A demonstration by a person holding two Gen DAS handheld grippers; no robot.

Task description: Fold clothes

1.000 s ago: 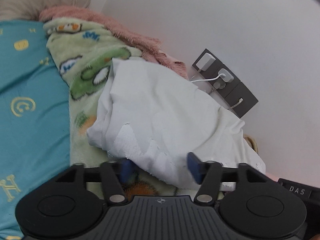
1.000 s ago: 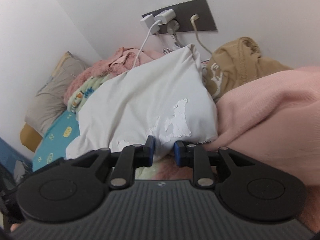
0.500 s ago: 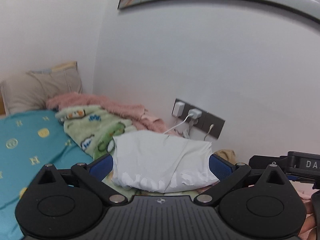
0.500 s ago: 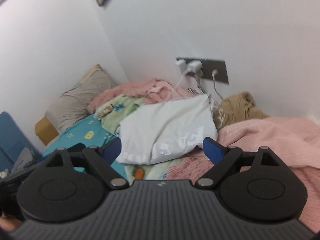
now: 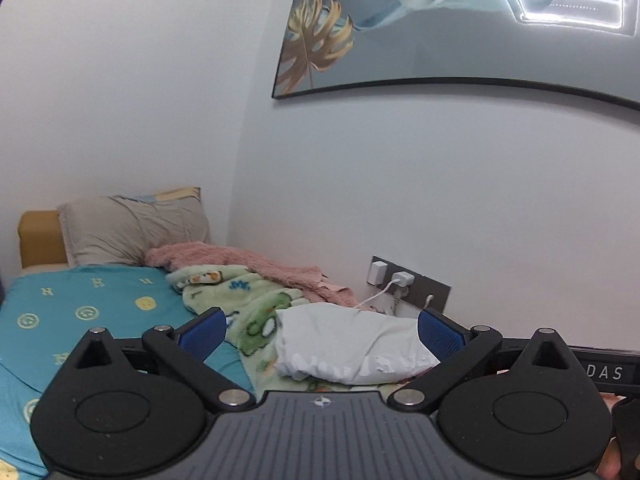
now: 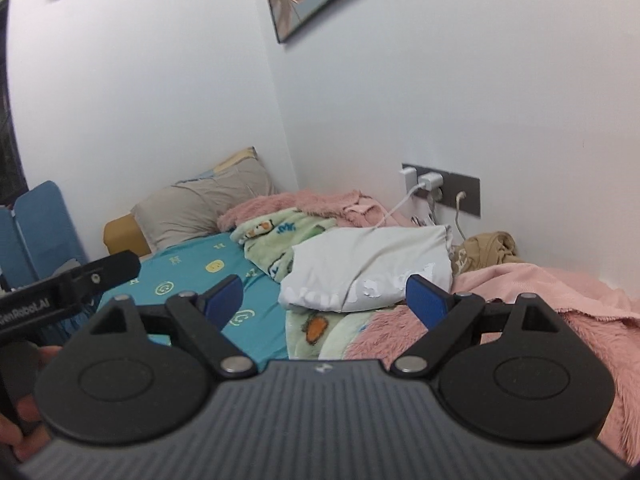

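Observation:
A folded white garment point(image 5: 352, 344) with a cracked white print lies on the green cartoon blanket point(image 5: 244, 296) by the wall; the right wrist view shows this white garment point(image 6: 368, 268) too. My left gripper point(image 5: 322, 334) is open, held back from and above the garment, nothing between its blue pads. My right gripper point(image 6: 326, 300) is likewise open and empty, well short of the garment. A white charger cable point(image 6: 390, 216) drapes over the garment's top.
Teal bedsheet point(image 5: 80, 312), grey pillow point(image 5: 132, 228), pink fluffy blanket point(image 6: 540, 300) at right, tan garment point(image 6: 488, 248) by the wall. Wall sockets with plugged chargers point(image 6: 440, 188) sit just behind the pile. A framed picture point(image 5: 440, 24) hangs above. The left gripper's body point(image 6: 68, 284) shows at left.
Both grippers let go of the white garment, opened wide, and drew back and upward. The garment now lies folded on the blanket, farther away in both views.

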